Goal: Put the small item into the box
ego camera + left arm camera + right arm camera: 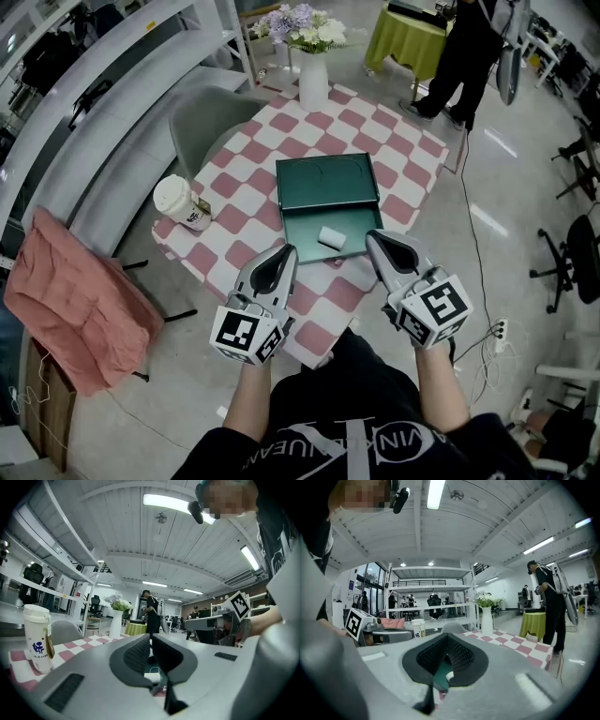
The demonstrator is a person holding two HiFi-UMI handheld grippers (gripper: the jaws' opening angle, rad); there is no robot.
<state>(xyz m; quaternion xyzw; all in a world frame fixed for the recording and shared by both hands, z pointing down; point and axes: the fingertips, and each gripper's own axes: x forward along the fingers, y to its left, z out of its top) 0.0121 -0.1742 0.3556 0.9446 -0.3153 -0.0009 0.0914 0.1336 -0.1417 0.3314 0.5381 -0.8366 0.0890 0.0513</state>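
Small item (331,236) seen lying inside open green box (356,223) on checkered counter (246,173). Left claw (285,253), right claw (374,240) both clenched, nothing held, close to box front. Risk judged: box knocked, item spilled, if claws swung forward.

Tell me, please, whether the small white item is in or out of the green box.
In. The white item lies on the floor of the open green box, within its walls.
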